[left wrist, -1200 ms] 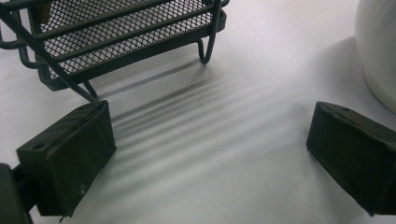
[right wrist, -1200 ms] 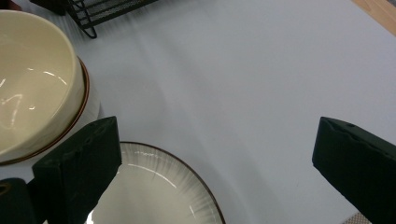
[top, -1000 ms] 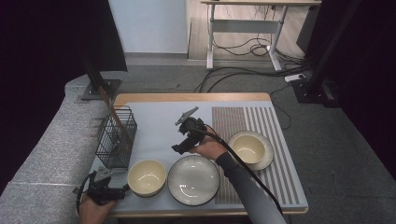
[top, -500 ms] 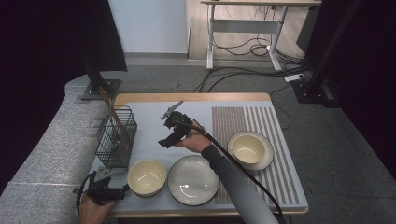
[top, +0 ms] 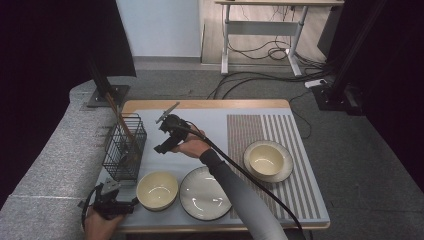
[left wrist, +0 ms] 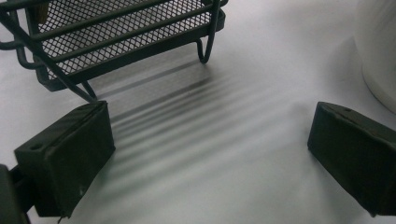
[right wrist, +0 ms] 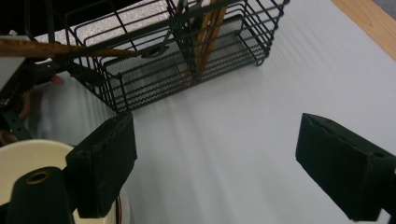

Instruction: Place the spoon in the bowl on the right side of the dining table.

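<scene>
A dim room with a grey floor, trailing cables and a desk frame at the back surrounds the table (top: pixel 165 112), whose wooden top is covered by a pale mat. On it, from the person's side, lie a grey plate (top: pixel 205 192), a cream bowl (top: pixel 157 190) and a second bowl on a saucer (top: pixel 268 160) on the striped part. At the left stands the black wire basket (top: pixel 124 147), upright, with wooden chopsticks (right wrist: pixel 208 35) leaning inside, their long axis rising steeply out of its top. The right gripper (top: pixel 167 136) hovers just beside the basket's right wall, its fingers (right wrist: pixel 105 163) spread wide with nothing between them, aimed at the basket's foot. The left gripper (top: pixel 112 202) rests at the near-left corner, fingers (left wrist: pixel 70 158) likewise apart and empty. The right hand looks better placed to reach the chopsticks.
</scene>
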`<state>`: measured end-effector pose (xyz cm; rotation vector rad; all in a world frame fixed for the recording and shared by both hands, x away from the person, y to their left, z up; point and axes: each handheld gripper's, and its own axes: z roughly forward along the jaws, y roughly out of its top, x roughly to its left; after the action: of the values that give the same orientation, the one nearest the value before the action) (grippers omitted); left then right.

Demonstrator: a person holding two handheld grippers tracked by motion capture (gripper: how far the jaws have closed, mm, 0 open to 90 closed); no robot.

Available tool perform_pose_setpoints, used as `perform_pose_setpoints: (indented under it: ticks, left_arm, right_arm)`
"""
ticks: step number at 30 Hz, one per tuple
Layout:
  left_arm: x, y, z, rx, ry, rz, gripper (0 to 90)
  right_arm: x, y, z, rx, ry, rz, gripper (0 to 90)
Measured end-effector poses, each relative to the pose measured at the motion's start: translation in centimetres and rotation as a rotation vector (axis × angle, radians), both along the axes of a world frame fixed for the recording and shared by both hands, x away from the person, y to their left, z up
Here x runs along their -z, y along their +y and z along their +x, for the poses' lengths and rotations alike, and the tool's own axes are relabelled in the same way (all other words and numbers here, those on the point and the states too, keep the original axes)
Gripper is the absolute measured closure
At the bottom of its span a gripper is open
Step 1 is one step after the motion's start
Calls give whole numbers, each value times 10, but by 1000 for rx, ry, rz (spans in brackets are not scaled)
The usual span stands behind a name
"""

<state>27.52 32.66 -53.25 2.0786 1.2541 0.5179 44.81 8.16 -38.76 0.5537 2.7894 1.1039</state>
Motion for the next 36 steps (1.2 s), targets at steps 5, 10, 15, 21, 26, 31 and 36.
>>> perform_pose_setpoints:
  ticks: [5,10,15,21,26,31,36]
  left_arm:
    - [0,0,0,-1,0,-3,1]
    - [0,0,0,2,1,1,1]
    - [0,0,0,3,1,2,1]
    - [0,0,0,3,3,-1,0]
    - [0,0,0,4,4,0,0]
    - [0,0,0,5,4,0,0]
    - [0,0,0,6,5,1,0]
  right_arm:
    - [3,9,5,0,12,11,142]
    - [2,20,8,-16,2,18,180]
    - [5,22,12,-4,3,-3,188]
    - [-3,34,12,-38,-14,20,211]
    - [-6,44,14,-45,-28,-3,224]
    - [-12,57,13,-62,-38,-11,232]
    - [-14,70,12,-77,-49,-7,280]
